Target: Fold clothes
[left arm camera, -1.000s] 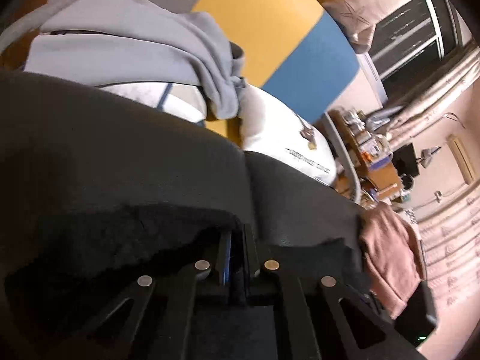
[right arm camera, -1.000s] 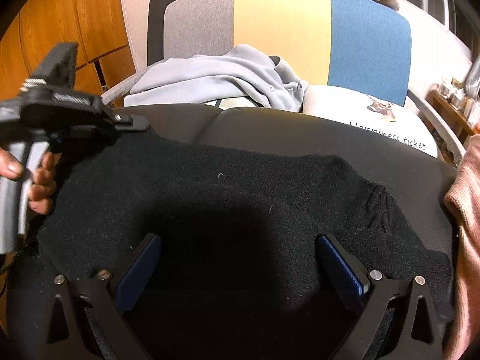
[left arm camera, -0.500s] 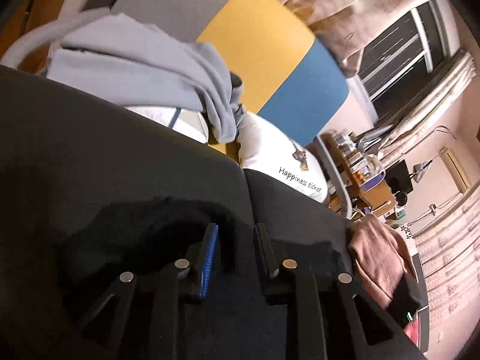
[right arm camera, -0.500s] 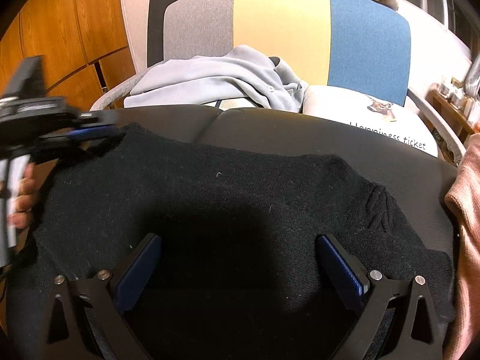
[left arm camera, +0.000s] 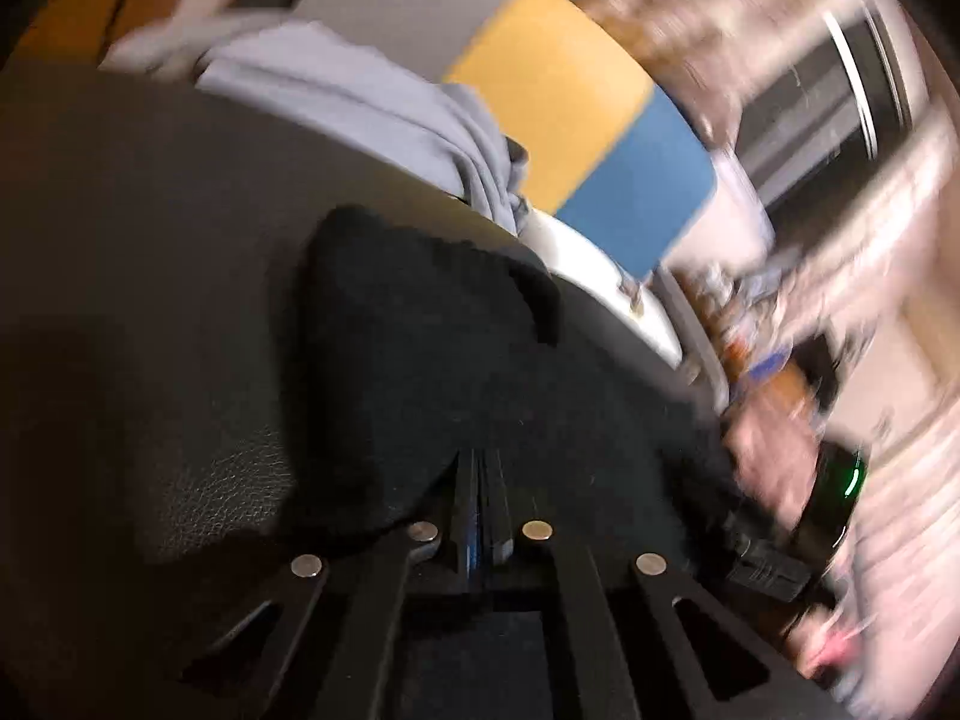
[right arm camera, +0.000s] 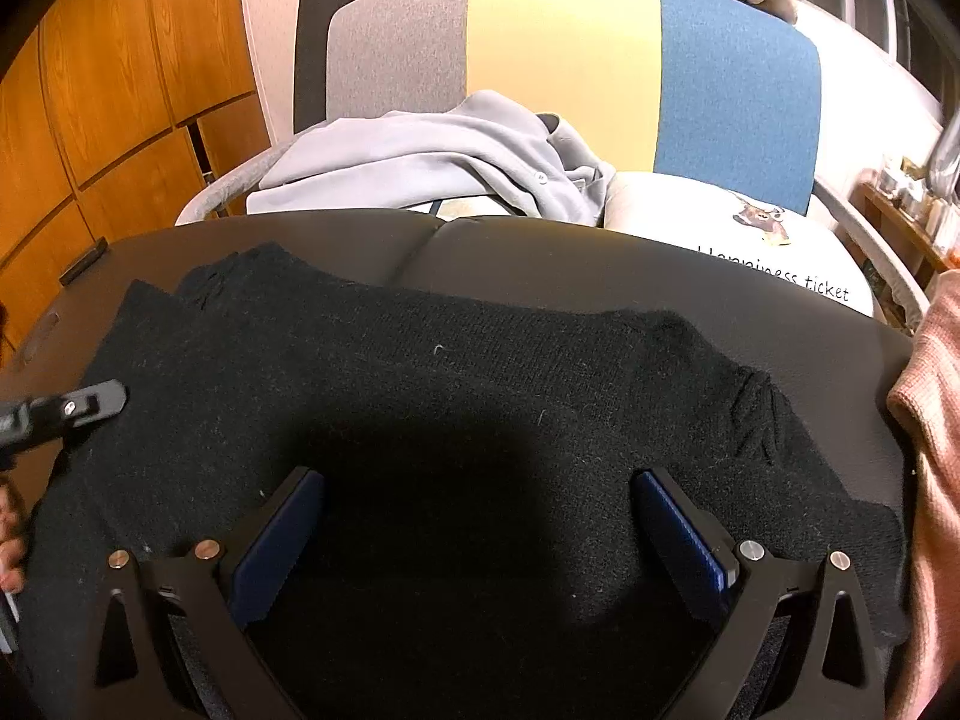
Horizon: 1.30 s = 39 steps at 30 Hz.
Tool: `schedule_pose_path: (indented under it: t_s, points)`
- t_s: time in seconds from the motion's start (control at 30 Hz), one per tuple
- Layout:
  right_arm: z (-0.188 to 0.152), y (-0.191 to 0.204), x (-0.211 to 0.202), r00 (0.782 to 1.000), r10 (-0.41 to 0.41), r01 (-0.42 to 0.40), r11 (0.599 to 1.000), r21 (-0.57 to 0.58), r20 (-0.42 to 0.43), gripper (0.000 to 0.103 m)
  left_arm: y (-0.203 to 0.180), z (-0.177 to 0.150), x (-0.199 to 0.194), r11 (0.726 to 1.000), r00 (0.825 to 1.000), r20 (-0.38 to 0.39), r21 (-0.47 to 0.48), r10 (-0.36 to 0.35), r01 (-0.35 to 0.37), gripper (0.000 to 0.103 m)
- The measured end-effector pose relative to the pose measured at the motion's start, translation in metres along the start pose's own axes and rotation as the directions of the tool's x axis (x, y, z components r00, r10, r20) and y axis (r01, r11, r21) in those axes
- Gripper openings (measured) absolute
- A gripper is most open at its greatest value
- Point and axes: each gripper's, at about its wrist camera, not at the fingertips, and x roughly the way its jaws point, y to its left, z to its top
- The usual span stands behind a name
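Observation:
A black knit garment (right arm camera: 480,372) lies spread across the dark leather surface (right arm camera: 600,258). One sleeve is folded in at its far left corner (right arm camera: 240,276). My right gripper (right arm camera: 480,534) hovers open over the garment's near middle, its blue pads wide apart with nothing between them. My left gripper (left arm camera: 483,468) has its jaws pressed together at the garment's (left arm camera: 432,360) left edge. The cloth rises to the tips and covers them. In the right wrist view the left gripper (right arm camera: 102,405) pokes in from the left edge.
A chair (right arm camera: 564,60) with a grey, yellow and blue back stands behind the surface. It holds a pale blue-grey hoodie (right arm camera: 432,162) and a white cushion (right arm camera: 720,222). A pink garment (right arm camera: 930,420) hangs at the right. Wooden cabinets (right arm camera: 120,90) are at the left. A person's hand (right arm camera: 9,540) shows.
The left gripper opened, let go of the far left corner, moved nearer along the garment's left edge and shut again. The sleeve now lies folded in. The right gripper has not moved.

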Motion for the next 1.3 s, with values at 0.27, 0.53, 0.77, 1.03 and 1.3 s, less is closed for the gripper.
schedule_pose_path:
  t_s: [0.27,0.53,0.77,1.03,1.3]
  points:
    - [0.000,-0.003,0.001,1.000,0.009,-0.009,1.000,0.009,0.001,0.103,-0.013,-0.004,-0.037,0.996,0.998,0.035,0.064,0.053,-0.055,0.019]
    - [0.000,-0.001,0.001,1.000,0.009,-0.009,1.000,0.013,0.002,0.103,0.014,-0.046,-0.098,0.979,0.983,0.045,0.089,0.178,-0.182,0.027]
    - [0.000,-0.001,0.001,1.000,0.007,-0.007,1.000,0.010,0.001,0.103,0.003,-0.042,-0.065,0.964,0.982,-0.012,0.190,0.190,-0.184,0.036]
    - [0.000,0.000,0.001,1.000,0.002,-0.002,1.000,0.009,0.000,0.103,-0.013,-0.027,-0.055,0.943,0.976,-0.001,0.257,0.218,-0.211,0.007]
    - [0.000,-0.003,0.002,1.000,0.010,-0.010,1.000,0.013,0.003,0.103,0.007,-0.029,-0.062,0.981,0.991,-0.078,0.167,0.108,-0.094,0.014]
